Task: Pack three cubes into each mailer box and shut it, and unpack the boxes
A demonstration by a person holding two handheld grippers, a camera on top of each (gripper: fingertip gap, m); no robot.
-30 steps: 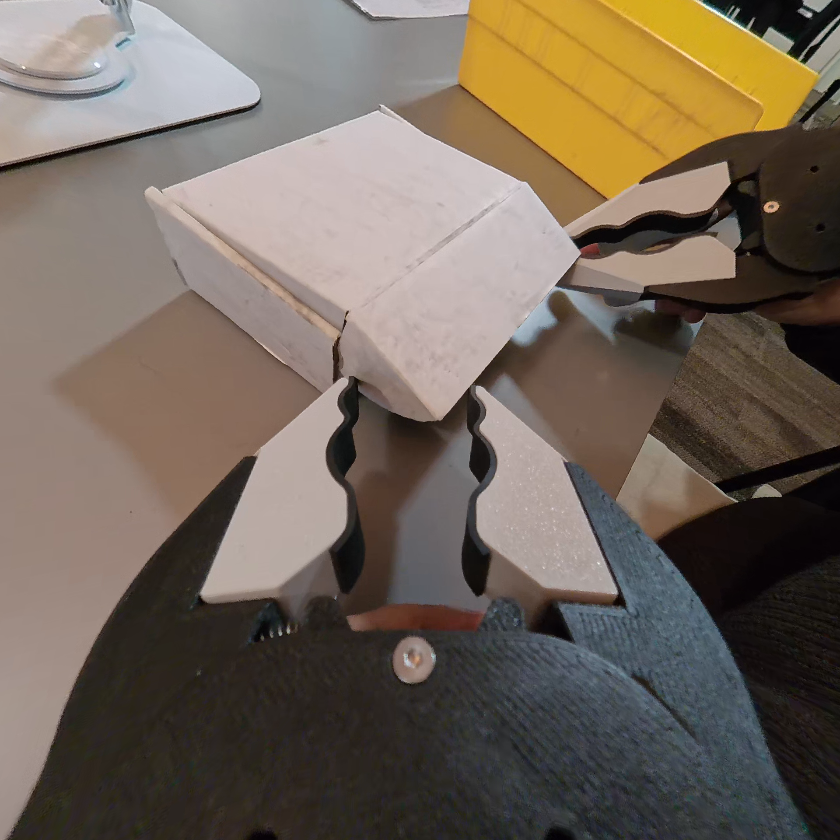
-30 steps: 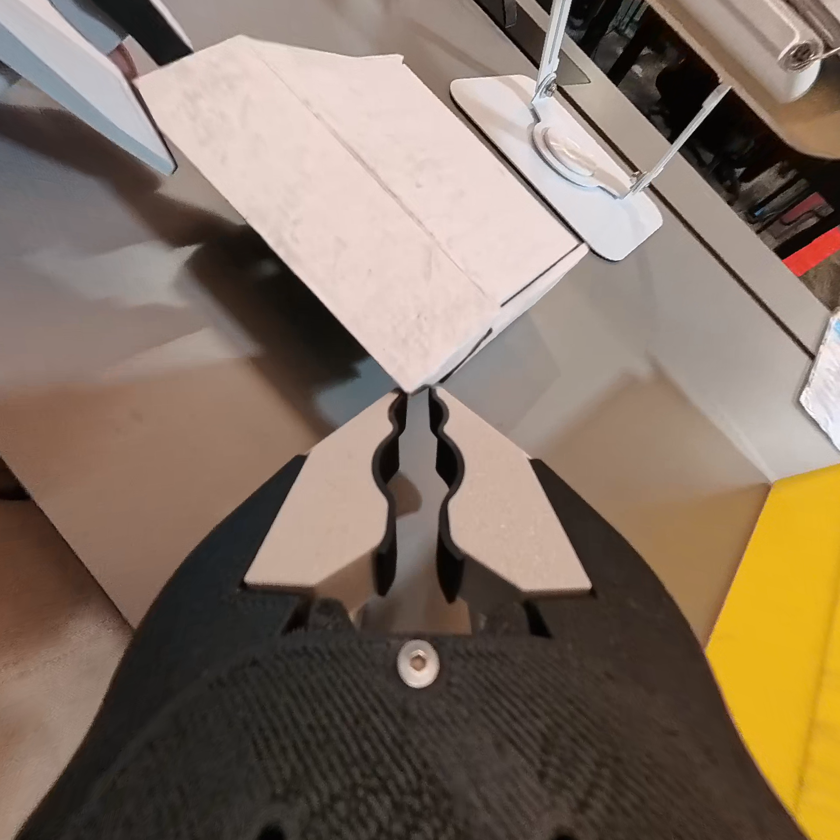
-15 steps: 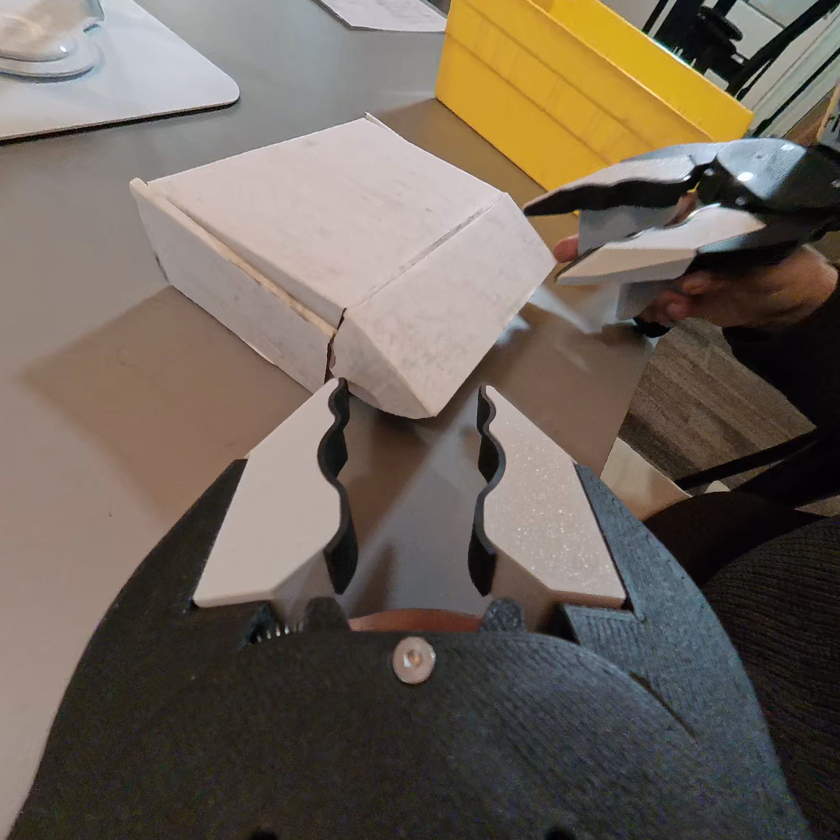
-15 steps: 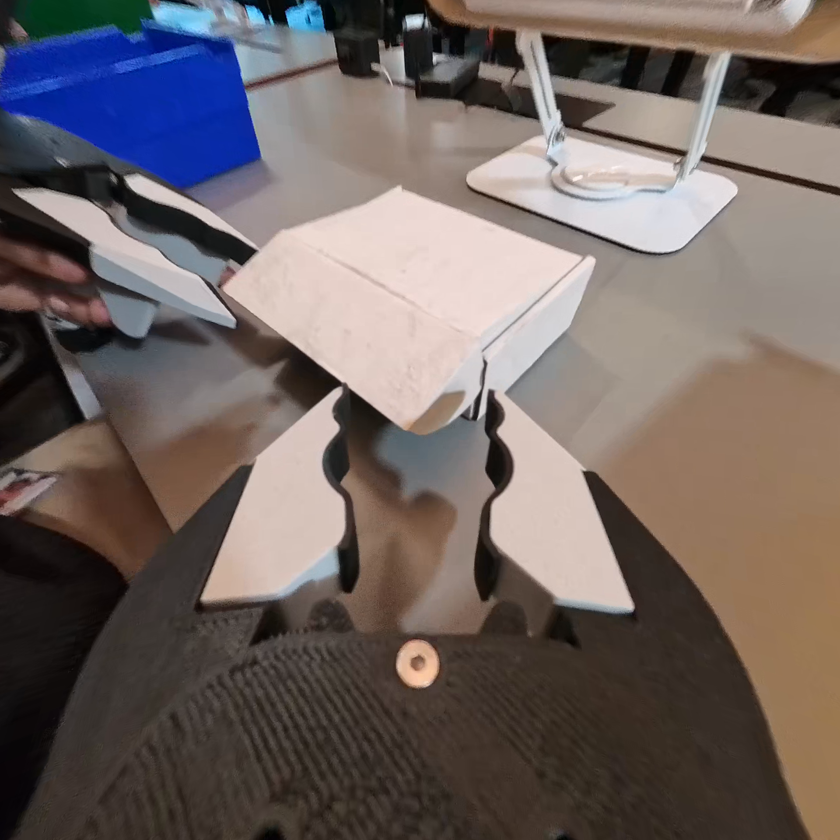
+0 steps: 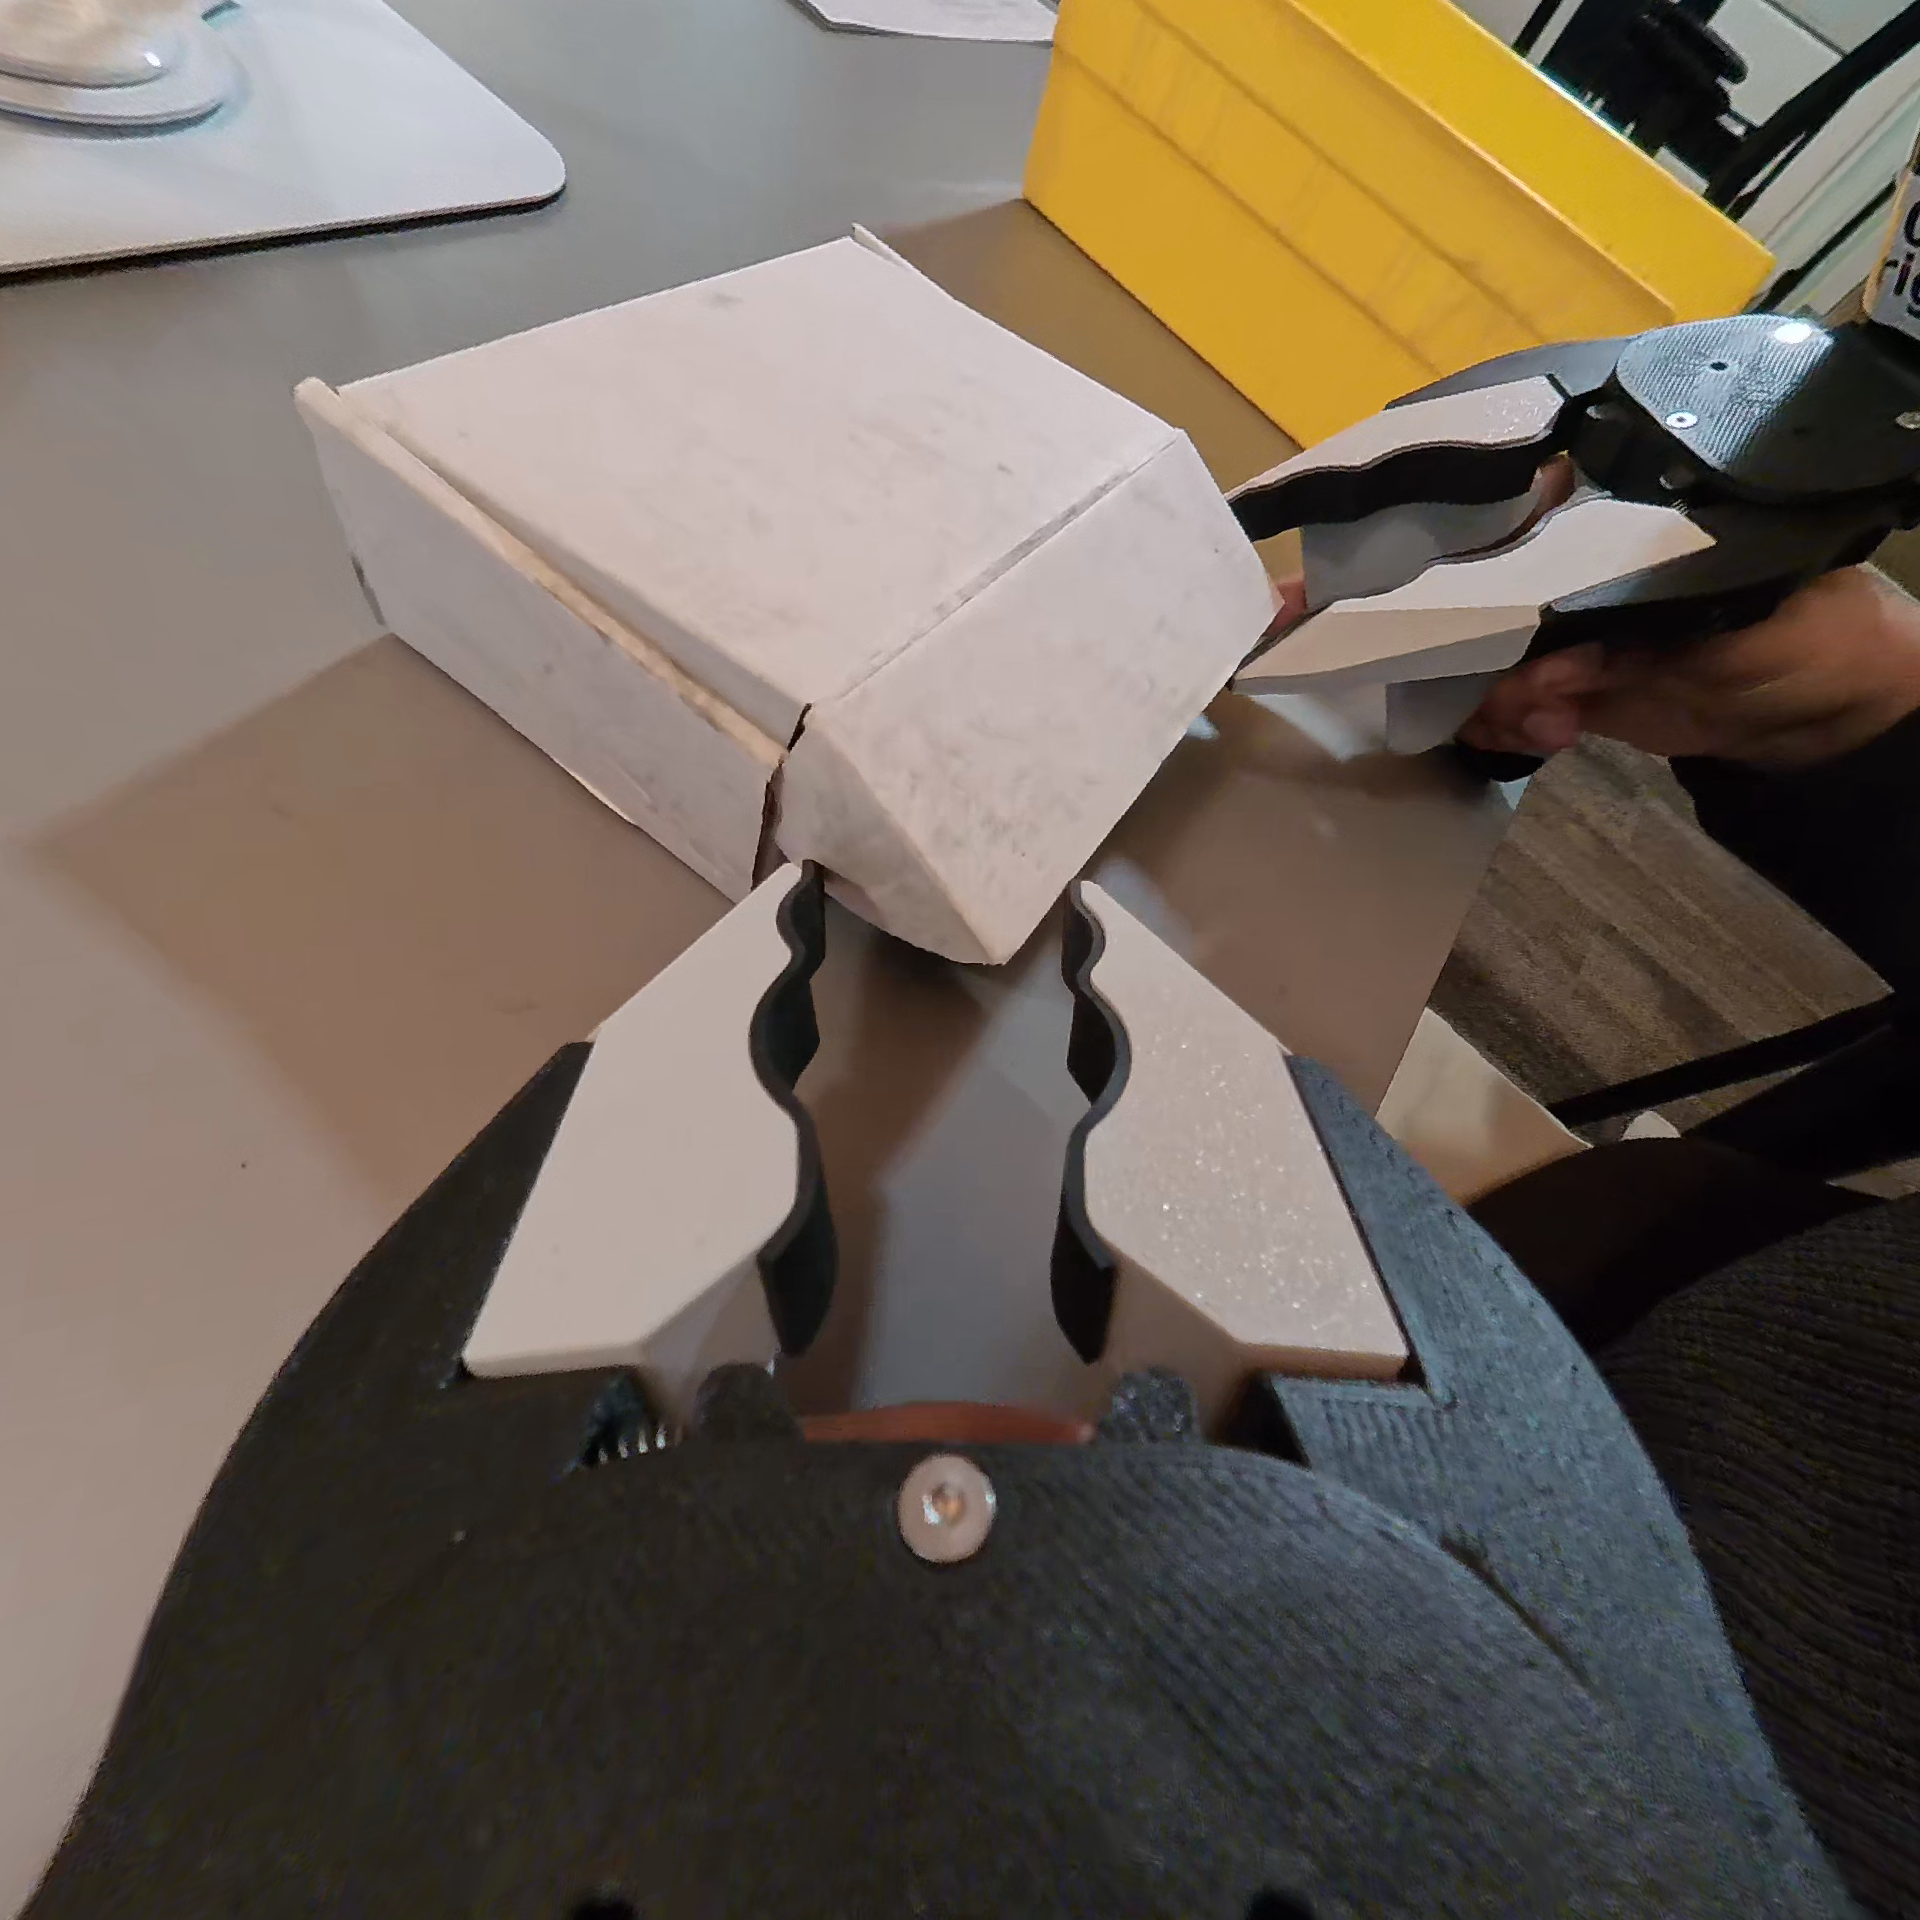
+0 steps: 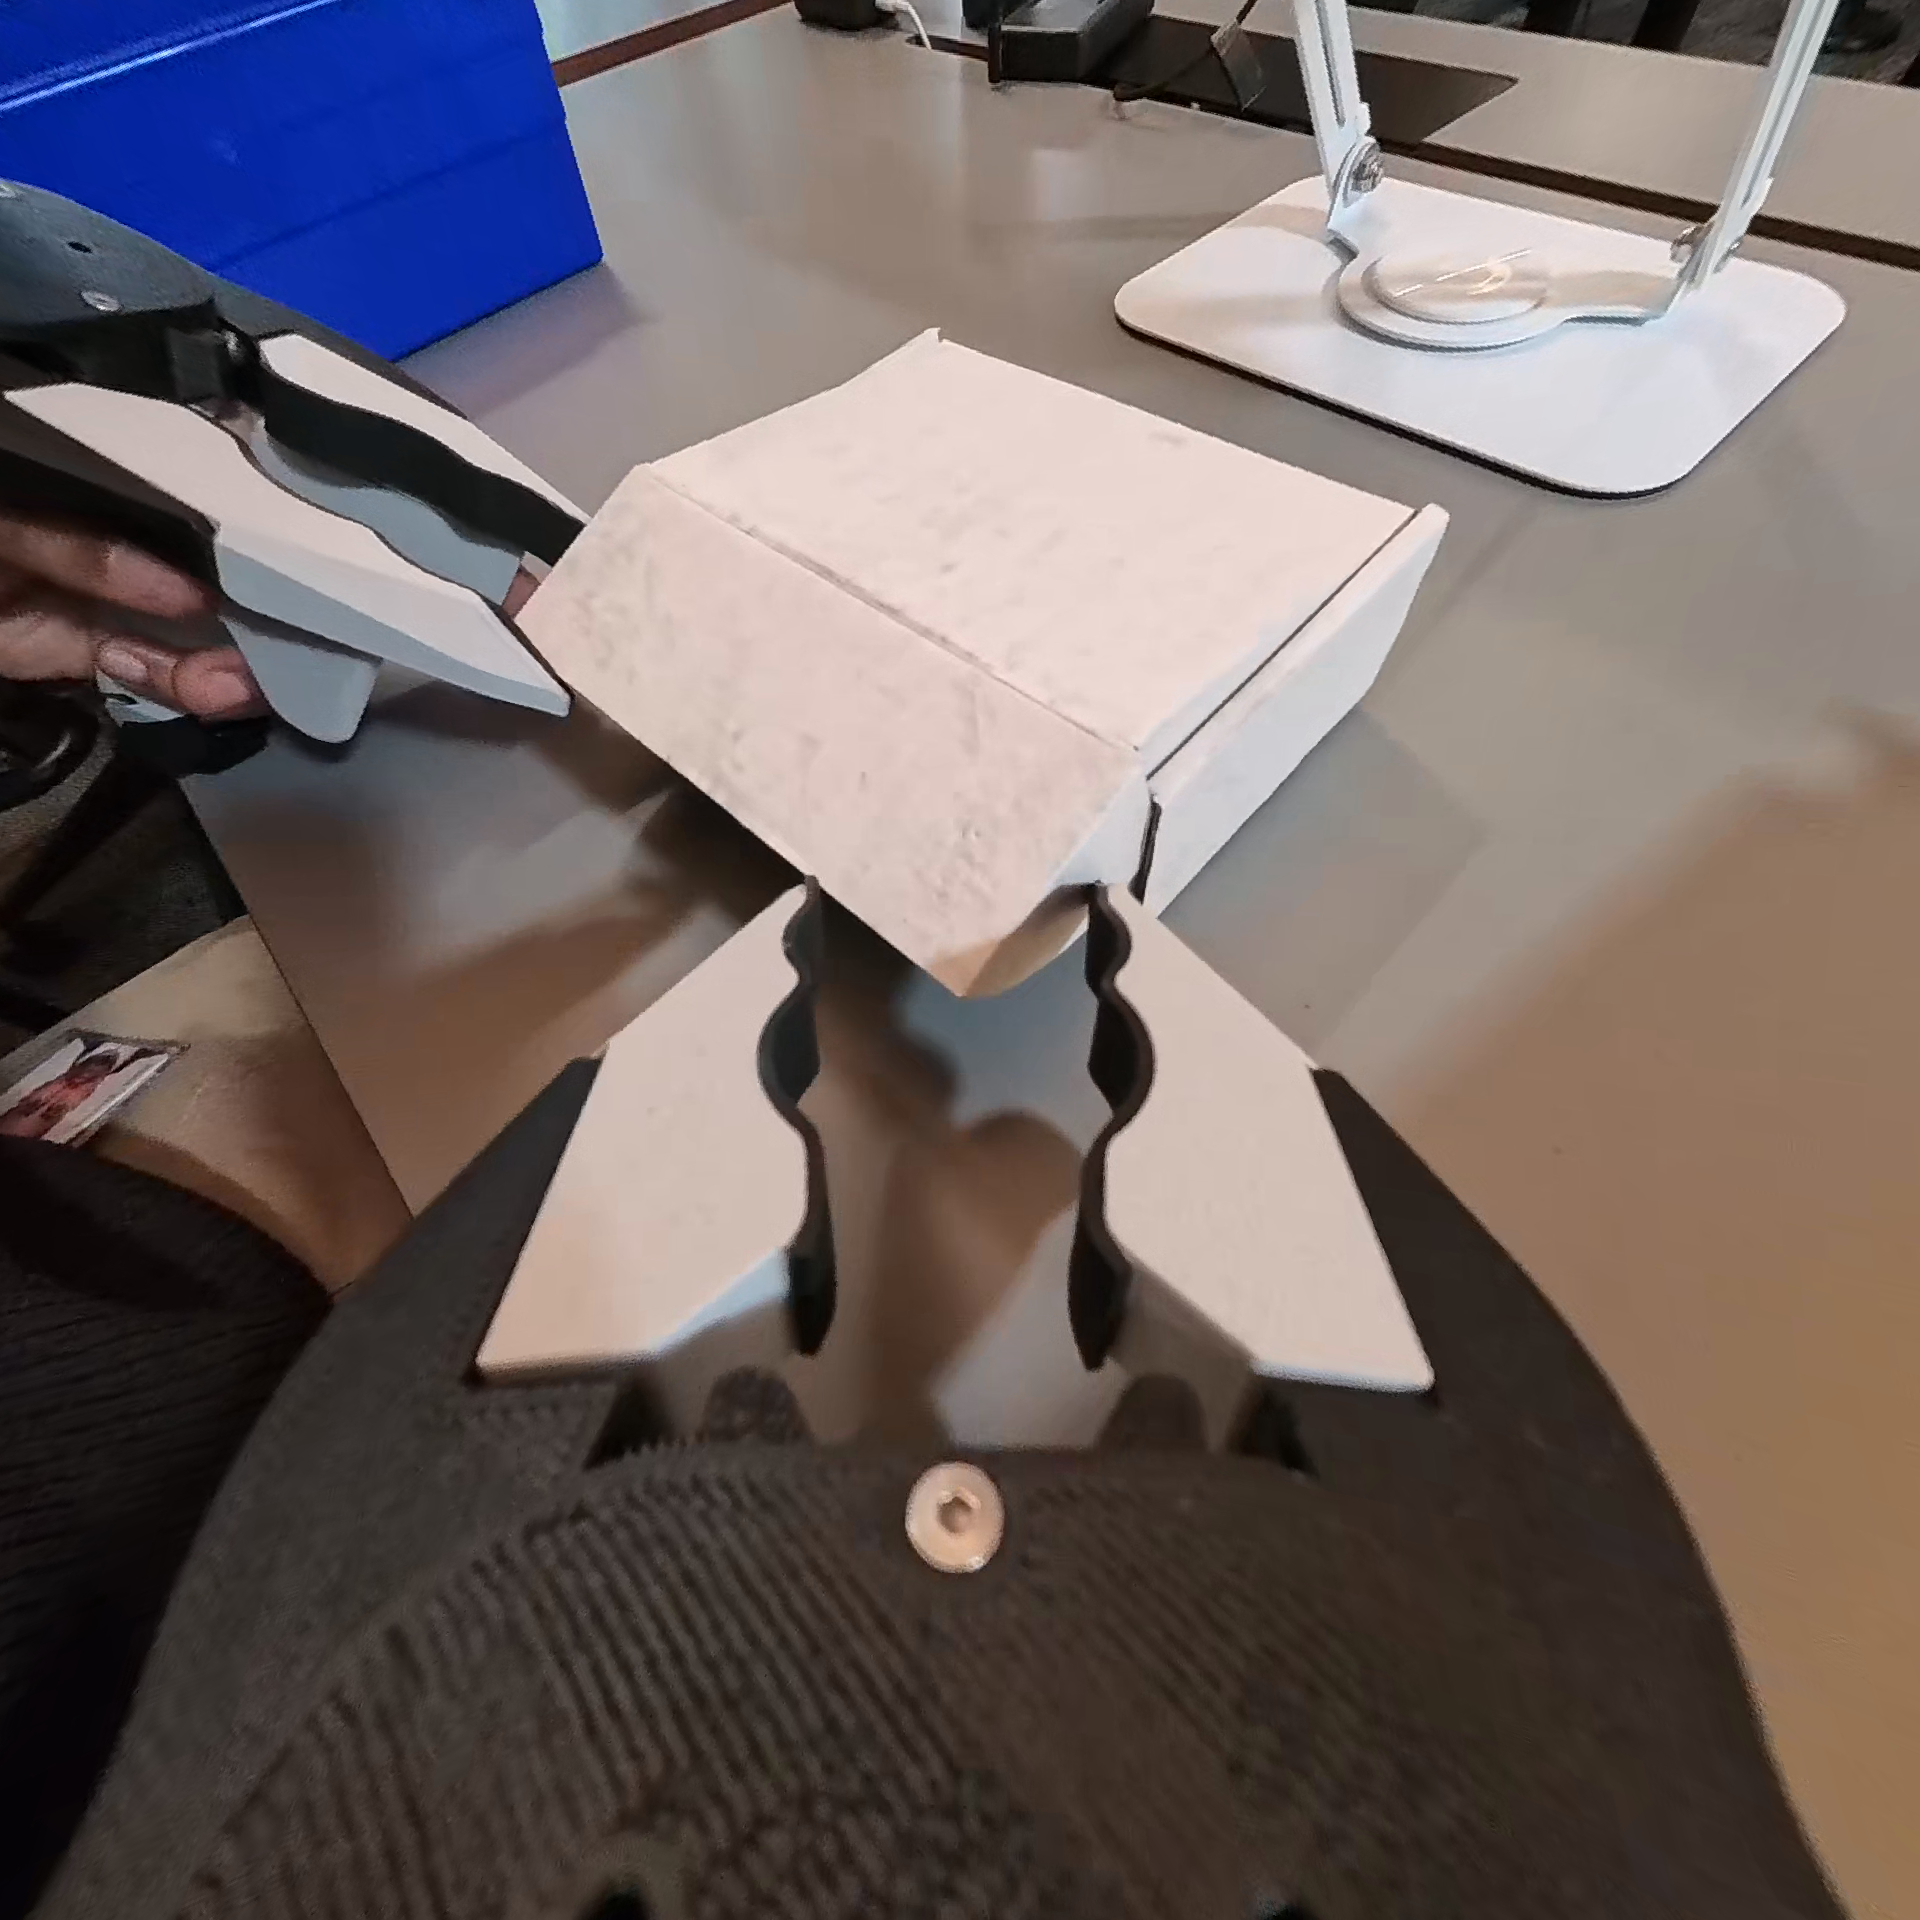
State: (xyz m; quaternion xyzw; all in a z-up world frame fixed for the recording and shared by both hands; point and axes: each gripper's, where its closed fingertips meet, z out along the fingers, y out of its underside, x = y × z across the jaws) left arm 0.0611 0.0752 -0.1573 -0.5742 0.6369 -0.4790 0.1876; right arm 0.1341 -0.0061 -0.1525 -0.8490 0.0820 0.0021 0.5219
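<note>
A white mailer box lies on the grey table with its lid down. Its front flap sticks out at a slant, untucked. My left gripper is open, with the flap's near corner just between its fingertips. My right gripper is open at the flap's other corner. It also shows in the left wrist view, and the left gripper shows in the right wrist view. Neither holds anything. No cubes are in view; the box's inside is hidden.
A yellow bin stands behind the box on the right, and a blue bin on the left. A white stand base sits at the back. The table's corner edge is close to the flap.
My right gripper went from nearly shut to open and swung round level with the flap's corner. The left gripper stayed open and hardly moved.
</note>
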